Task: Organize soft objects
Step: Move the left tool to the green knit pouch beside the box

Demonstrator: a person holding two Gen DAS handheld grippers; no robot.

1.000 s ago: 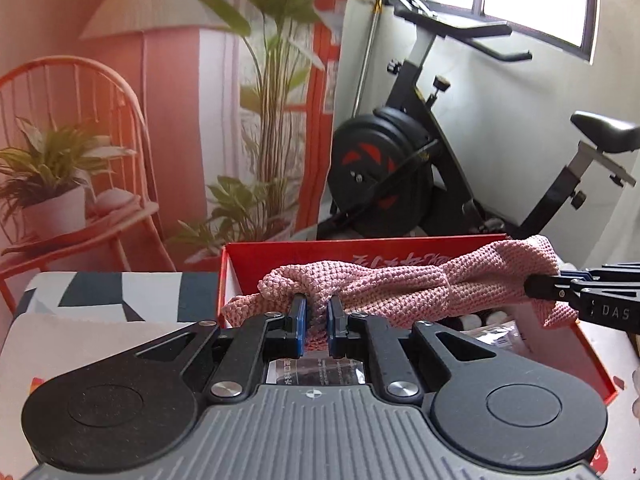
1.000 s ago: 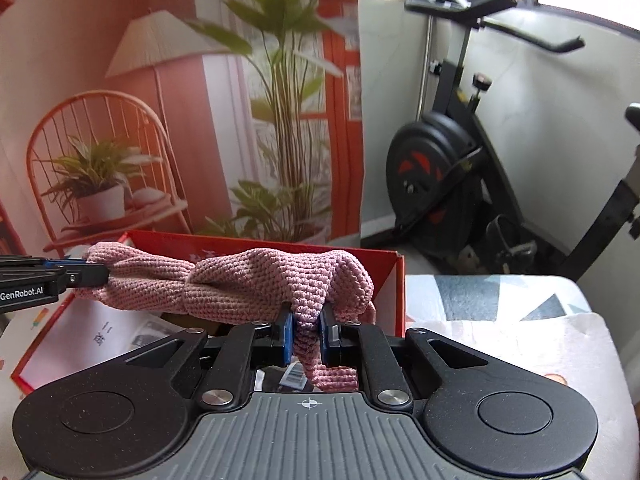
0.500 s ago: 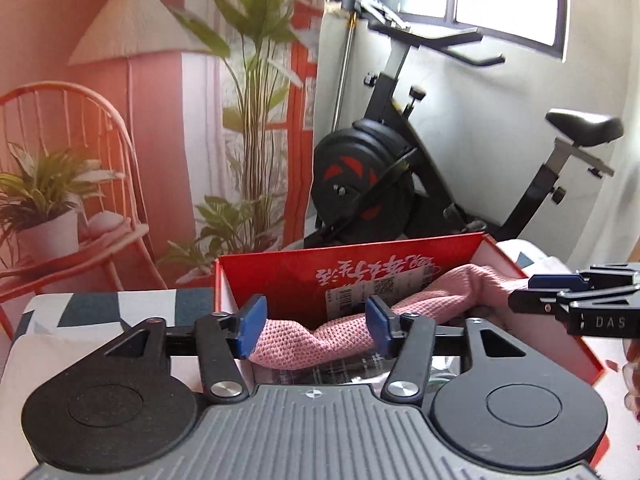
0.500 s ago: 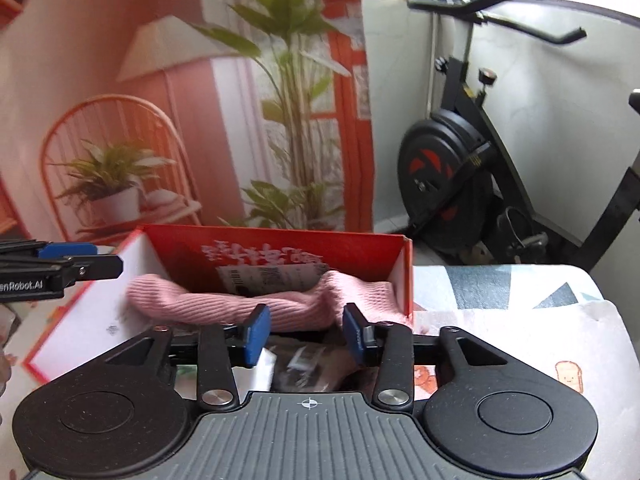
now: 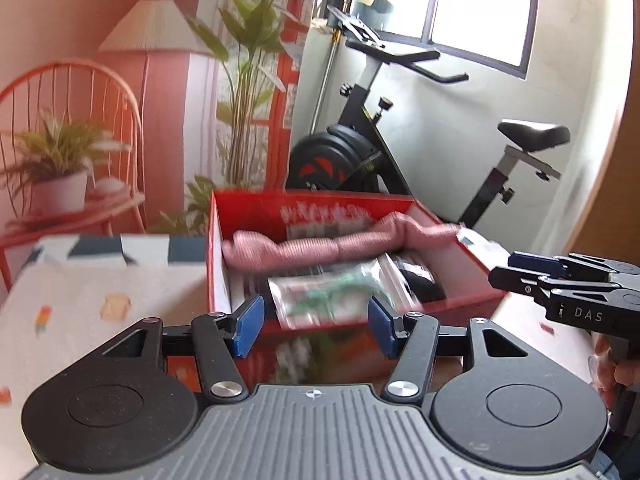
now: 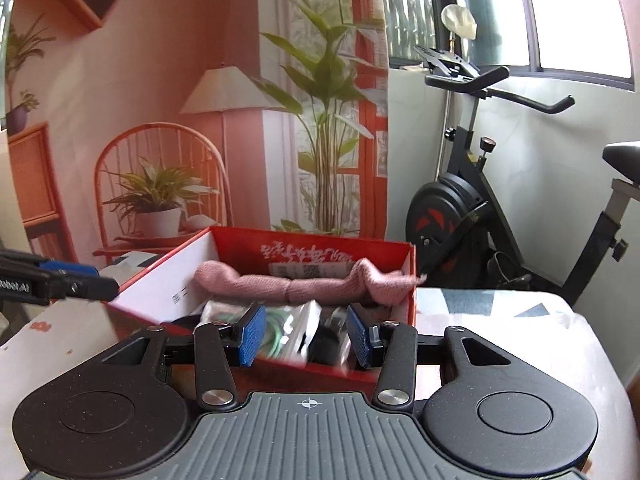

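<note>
A pink knitted cloth (image 5: 320,246) (image 6: 296,282), twisted into a long roll, lies across the back of an open red box (image 5: 256,208) (image 6: 320,240) on top of plastic packets. My left gripper (image 5: 316,326) is open in front of the box's near wall, with nothing between its blue pads. In the right wrist view my right gripper (image 6: 306,334) is open too, empty, just short of the box's front edge. Each gripper shows at the edge of the other's view, beside the box.
The box sits on a table with a pale patterned cloth (image 5: 100,292) (image 6: 520,328). Clear packets (image 5: 336,292) and a dark item (image 5: 420,280) fill the box. Behind stand a printed backdrop with chair and plants (image 6: 160,184) and an exercise bike (image 6: 472,208).
Both grippers were shut on the ends of the pink cloth above the box. They let go, the cloth dropped into the box, and both drew back from it.
</note>
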